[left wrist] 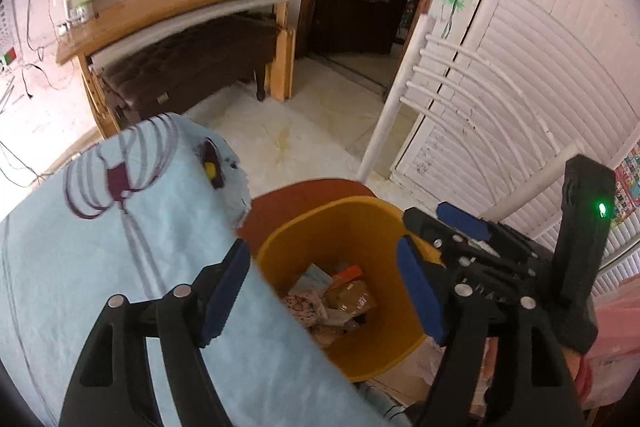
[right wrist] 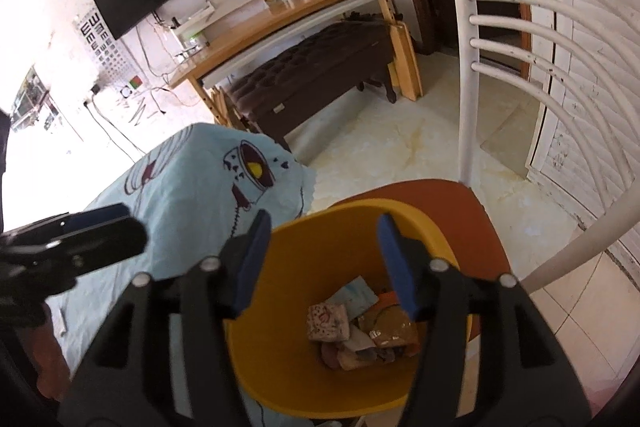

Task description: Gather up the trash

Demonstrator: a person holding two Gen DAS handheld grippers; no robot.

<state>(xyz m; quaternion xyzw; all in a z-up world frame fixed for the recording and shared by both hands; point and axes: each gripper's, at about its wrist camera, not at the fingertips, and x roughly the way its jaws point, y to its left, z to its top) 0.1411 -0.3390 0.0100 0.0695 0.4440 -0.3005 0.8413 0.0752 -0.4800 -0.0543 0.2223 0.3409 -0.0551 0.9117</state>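
A yellow bin (left wrist: 320, 227) (right wrist: 304, 367) stands on the brown seat of a white chair (right wrist: 460, 195). Several trash pieces lie in its bottom (left wrist: 340, 303) (right wrist: 360, 331): wrappers, a patterned cloth scrap and a light blue piece. My left gripper (left wrist: 320, 291) is open and empty, held above the bin's left side and the table edge. My right gripper (right wrist: 324, 267) is open and empty, held straight over the bin. The right gripper also shows in the left wrist view (left wrist: 440, 231), over the bin's right rim. The left gripper also shows at the left of the right wrist view (right wrist: 80, 239).
A table with a light blue printed cloth (left wrist: 100, 227) (right wrist: 192, 187) stands left of the bin. The chair's white slatted back (left wrist: 460, 75) rises on the right, before white louvred doors (left wrist: 540, 47). A wooden desk (left wrist: 180, 3) and dark bench (left wrist: 192, 63) stand beyond, on pale tiles.
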